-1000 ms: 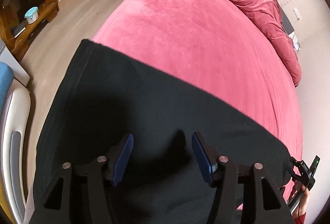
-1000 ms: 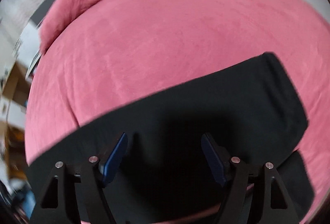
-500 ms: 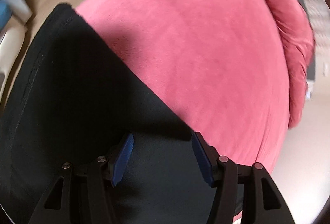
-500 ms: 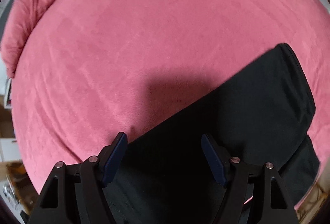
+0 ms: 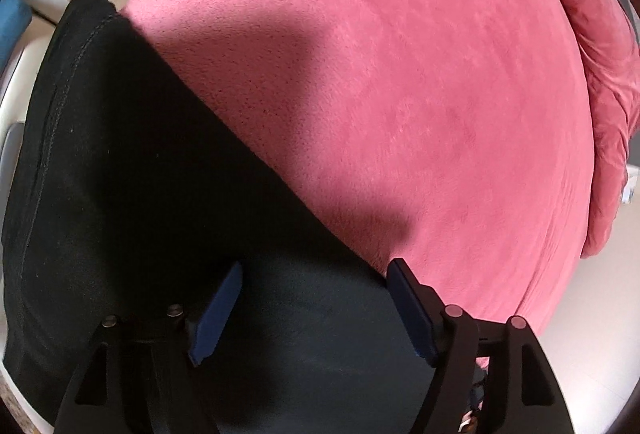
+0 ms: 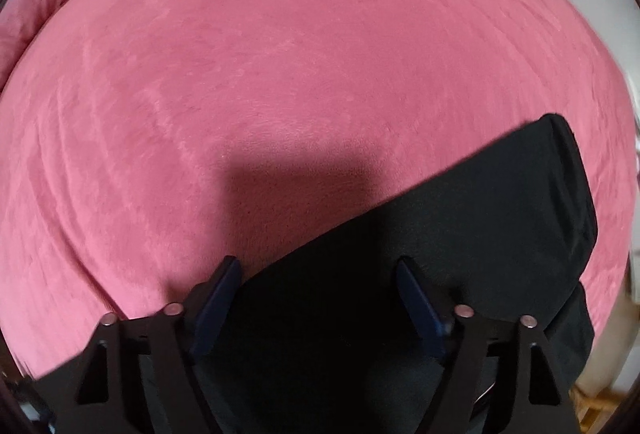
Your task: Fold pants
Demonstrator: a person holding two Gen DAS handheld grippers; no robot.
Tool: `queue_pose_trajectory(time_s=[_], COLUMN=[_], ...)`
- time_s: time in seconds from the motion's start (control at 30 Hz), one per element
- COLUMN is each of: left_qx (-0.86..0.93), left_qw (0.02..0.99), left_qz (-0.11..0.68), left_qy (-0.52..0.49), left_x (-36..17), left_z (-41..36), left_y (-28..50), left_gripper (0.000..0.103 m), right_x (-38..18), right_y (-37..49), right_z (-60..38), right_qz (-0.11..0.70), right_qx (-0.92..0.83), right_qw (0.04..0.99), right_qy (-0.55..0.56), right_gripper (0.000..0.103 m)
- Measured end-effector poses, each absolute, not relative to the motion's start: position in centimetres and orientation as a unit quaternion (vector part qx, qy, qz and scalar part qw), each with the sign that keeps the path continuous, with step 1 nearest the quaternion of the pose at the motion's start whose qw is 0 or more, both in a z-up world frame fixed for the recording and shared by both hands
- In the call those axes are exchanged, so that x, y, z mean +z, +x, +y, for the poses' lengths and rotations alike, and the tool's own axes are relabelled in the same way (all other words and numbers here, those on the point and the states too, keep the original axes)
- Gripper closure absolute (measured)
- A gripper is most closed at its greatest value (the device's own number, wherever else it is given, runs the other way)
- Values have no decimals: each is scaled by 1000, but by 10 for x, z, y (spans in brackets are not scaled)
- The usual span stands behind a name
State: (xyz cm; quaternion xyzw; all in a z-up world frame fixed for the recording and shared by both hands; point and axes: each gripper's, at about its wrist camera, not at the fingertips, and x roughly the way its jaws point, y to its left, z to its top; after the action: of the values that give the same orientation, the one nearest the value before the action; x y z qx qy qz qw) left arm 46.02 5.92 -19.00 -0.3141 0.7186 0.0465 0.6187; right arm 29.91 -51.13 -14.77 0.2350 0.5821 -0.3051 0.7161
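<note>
Black pants [image 5: 120, 174] lie on pink bed [image 5: 400, 74].

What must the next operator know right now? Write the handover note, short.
Left gripper: open, holding nothing, over the black pants.
Right gripper: open, holding nothing, over the same pants.
Pants lie flat on the pink bed cover, near its front edge; a second layer shows under the right end, so at least one fold seems done.
Left: grasp an end and fold again.

Right tool [image 6: 316, 266] hangs spread wide over black pants [image 6: 460, 226] on pink bed [image 6: 280, 54]
</note>
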Motion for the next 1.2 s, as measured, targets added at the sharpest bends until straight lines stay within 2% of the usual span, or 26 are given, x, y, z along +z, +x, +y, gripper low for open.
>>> queue_pose_trajectory(time_s=[0.03,0.13,0.2,0.23,0.3,0.37,0.43,0.67,0.77,0.97,1.2], left_qx=[46,48,53,47,28,5,-8,-51,-77,-138,-158], left_qw=[621,631,638,641,643,641,646,690,706,727,715], left_qz=[718,710,702,696,683,664,638,583,558,501,477], left_qy=[-311,-310,-312,-321,-346,-384,-420,-426,-429,-450,-485], left_x=[-181,-178,-177,-176,-176,-178,-178,-176,-152,-135,-149], left_z=[54,55,61,64,69,75,79,89,104,142,167], left_y=[451,442,432,428,419,408,393,349,328,276,205], left_gripper=[32,48,68,71,85,94,96,97,97,97,98], right_x=[-146,-141,-138,-134,-130,-127,-128,-117,-104,-86,-78], right_y=[295,280,268,265,252,240,230,184,159,115,45], right_z=[-510,-506,-508,-508,-508,-510,-520,-522,-521,-518,-494], right_qz=[580,572,562,559,548,537,525,457,432,374,334], right_qx=[-300,-276,-258,-253,-240,-232,-227,-200,-182,-145,-125], right_qw=[722,741,751,754,761,767,772,795,807,838,860], right_qy=[228,219,231,236,251,263,277,345,360,371,365], right_gripper=[47,73,80,84,89,92,93,95,96,96,96])
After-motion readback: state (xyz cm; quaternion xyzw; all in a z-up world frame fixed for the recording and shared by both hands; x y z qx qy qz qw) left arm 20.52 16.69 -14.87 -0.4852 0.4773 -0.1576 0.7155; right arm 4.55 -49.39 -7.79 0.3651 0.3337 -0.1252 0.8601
